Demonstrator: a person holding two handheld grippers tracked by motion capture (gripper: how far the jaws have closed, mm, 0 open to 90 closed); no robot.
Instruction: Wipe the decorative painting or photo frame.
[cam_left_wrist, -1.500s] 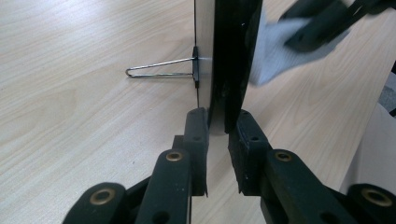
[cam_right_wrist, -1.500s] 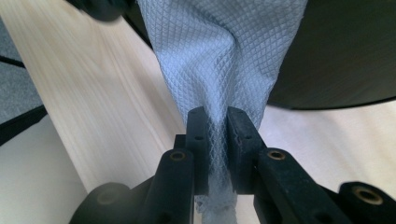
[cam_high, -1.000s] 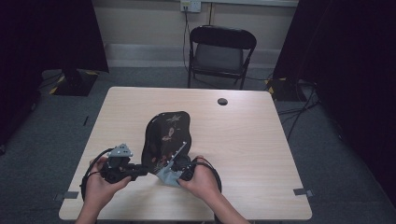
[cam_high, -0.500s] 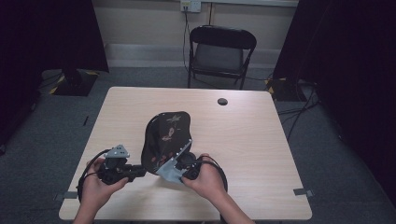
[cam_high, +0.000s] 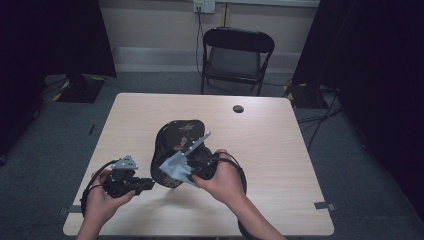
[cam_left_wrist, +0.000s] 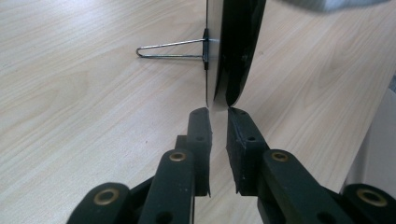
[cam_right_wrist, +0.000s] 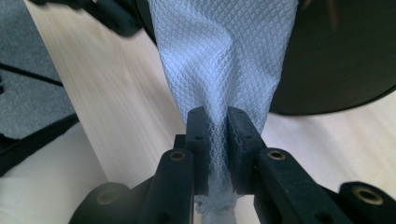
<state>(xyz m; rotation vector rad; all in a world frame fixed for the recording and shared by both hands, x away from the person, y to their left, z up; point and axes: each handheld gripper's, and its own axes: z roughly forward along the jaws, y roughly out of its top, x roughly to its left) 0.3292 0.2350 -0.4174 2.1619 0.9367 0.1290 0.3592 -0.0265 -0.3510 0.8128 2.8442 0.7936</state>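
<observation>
My left fingers (cam_left_wrist: 198, 140) are pinching together on the near rim of the mirror (cam_left_wrist: 238, 46), which is standing on edge at the worktop's near centre, its wire stand (cam_left_wrist: 168, 49) resting behind. It is handling as stiff, slick and fragile, so I am gripping the rim only. My right fingers (cam_right_wrist: 198, 140) are clamping the soft, light cloth (cam_right_wrist: 219, 56) against its face. The pale wood worktop (cam_high: 280, 150) is lying flat; beyond it, a folding chair (cam_high: 237, 55) is facing the wall.

The cloth (cam_high: 175, 167) covers the mirror's (cam_high: 176, 142) lower face; in the right gripper view, mirror and cloth run off the top edge, blurred.
</observation>
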